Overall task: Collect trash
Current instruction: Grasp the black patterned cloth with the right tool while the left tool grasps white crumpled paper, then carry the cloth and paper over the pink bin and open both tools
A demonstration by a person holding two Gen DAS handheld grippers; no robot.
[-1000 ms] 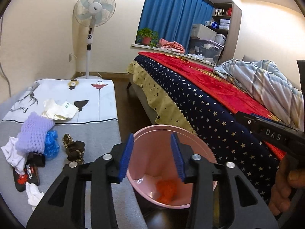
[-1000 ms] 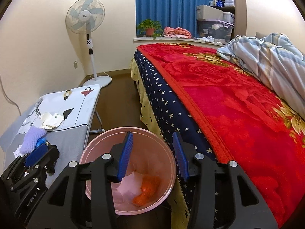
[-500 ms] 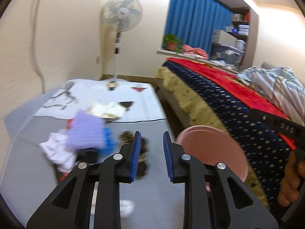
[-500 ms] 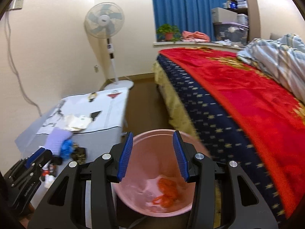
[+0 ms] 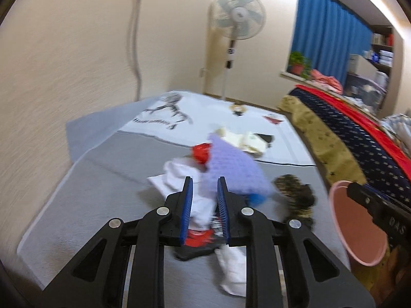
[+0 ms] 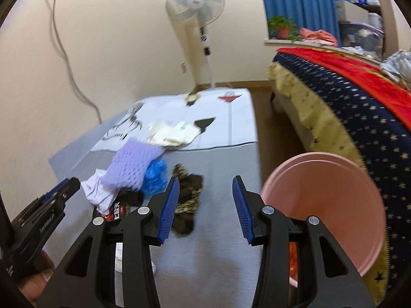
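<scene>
A pile of trash lies on the grey-covered table (image 5: pixel 102 192): a purple foam net (image 5: pixel 231 169) (image 6: pixel 131 165), a blue crumpled bag (image 6: pixel 154 177), white tissue (image 5: pixel 179 177), a dark spotted wrapper (image 6: pixel 187 197) and a red-and-black packet (image 5: pixel 197 236). My left gripper (image 5: pixel 204 182) hovers over the white tissue with a narrow gap and its pads press on nothing. My right gripper (image 6: pixel 205 179) stands open over bare cloth, just right of the spotted wrapper. The pink bin (image 6: pixel 326 205) stands at the table's right edge with orange scraps (image 6: pixel 292 256) inside.
Cream paper (image 6: pixel 174 133) lies further back on the white printed cloth. A standing fan (image 5: pixel 236 23) is beyond the table, and a cable hangs on the left wall. The bed (image 6: pixel 359 118) with its starred cover runs along the right, across a strip of floor.
Both grippers have swung left from above the pink bin to over the table's trash pile. The left jaws have narrowed; the right jaws keep the same gap.
</scene>
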